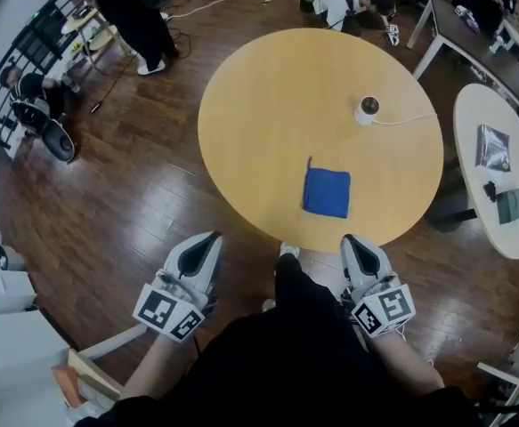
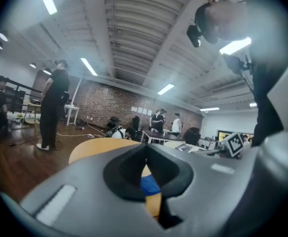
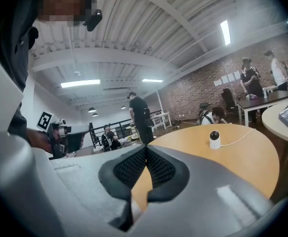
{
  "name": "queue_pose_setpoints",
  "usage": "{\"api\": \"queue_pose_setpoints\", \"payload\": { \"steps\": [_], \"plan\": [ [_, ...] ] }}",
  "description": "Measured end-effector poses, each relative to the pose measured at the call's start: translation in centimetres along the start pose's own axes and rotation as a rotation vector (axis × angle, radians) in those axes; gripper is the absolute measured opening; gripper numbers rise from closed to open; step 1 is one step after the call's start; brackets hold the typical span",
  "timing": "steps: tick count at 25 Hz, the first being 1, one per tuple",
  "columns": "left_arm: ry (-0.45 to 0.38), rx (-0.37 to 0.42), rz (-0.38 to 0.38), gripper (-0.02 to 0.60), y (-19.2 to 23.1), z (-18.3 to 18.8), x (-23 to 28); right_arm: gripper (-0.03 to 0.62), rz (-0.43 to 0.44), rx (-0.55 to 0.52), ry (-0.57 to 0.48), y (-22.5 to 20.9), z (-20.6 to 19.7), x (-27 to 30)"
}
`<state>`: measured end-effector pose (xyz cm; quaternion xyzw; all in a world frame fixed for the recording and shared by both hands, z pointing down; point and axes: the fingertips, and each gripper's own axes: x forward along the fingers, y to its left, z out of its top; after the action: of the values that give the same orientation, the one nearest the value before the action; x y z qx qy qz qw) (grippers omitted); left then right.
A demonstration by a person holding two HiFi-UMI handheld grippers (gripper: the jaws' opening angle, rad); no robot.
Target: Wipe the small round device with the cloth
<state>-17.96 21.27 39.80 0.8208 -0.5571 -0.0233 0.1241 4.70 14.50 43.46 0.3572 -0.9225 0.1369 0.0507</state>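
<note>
White and small, the round device [image 1: 367, 109] stands upright on the far half of a round wooden table [image 1: 268, 96], well ahead of the right gripper [image 1: 353, 241] and a little to its right. In the right gripper view the device [image 3: 215, 139] shows a dark round face on top and sits beyond and to the right of the jaw tips. A white cable [image 1: 408, 118] runs from its base toward the table's right edge.

The blue cloth [image 1: 327, 192] lies flat and folded square on the near part of the table, between the device and the grippers. It is ahead of the right gripper and slightly to its left, and ahead and well to the right of the left gripper [image 1: 209, 238]. In the left gripper view a patch of the cloth [image 2: 150, 185] shows through the slot under the jaw tips.

Neither gripper touches the table or anything on it; both hover short of its near edge, over the dark wooden floor [image 1: 108, 212]. The right gripper's jaws are pressed together with nothing between them, and the left gripper's jaws likewise meet at their tips, empty.

Farther right of the right gripper stands a second, white table [image 1: 473, 114] with a few flat items on it. Beyond the left gripper a person in black [image 1: 130, 12] stands on the floor, and another person [image 1: 348, 3] crouches past the wooden table's far edge.
</note>
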Motion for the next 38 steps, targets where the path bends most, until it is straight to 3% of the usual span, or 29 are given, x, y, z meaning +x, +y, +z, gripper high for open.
{"api": "queue_pose_setpoints", "payload": {
  "steps": [5, 13, 17, 23, 33, 38],
  "plan": [
    [0.046, -0.003, -0.025, 0.003, 3.0, 1.4, 5.5, 0.002, -0.042, 0.005, 0.013, -3.4, 1.7, 3.8],
    [0.058, 0.028, -0.145, 0.003, 3.1, 3.9, 14.9, 0.002, -0.09, 0.002, 0.055, -8.1, 1.1, 6.6],
    [0.087, 0.062, -0.185, 0.003, 3.2, 5.1, 17.6, 0.002, -0.11, 0.0, 0.111, -8.8, -1.7, 8.5],
    [0.143, 0.085, -0.242, 0.003, 4.3, 5.8, 19.4, 0.002, -0.117, -0.042, 0.082, -8.0, -0.5, 10.0],
    [0.195, 0.117, -0.482, 0.003, 4.5, 6.1, 24.9, 0.002, -0.397, 0.008, 0.144, -10.6, -3.7, 9.0],
    [0.223, 0.09, -0.619, 0.003, 4.6, 3.8, 25.5, 0.002, -0.474, -0.047, 0.185, -9.4, -4.5, 9.8]
  ]
}}
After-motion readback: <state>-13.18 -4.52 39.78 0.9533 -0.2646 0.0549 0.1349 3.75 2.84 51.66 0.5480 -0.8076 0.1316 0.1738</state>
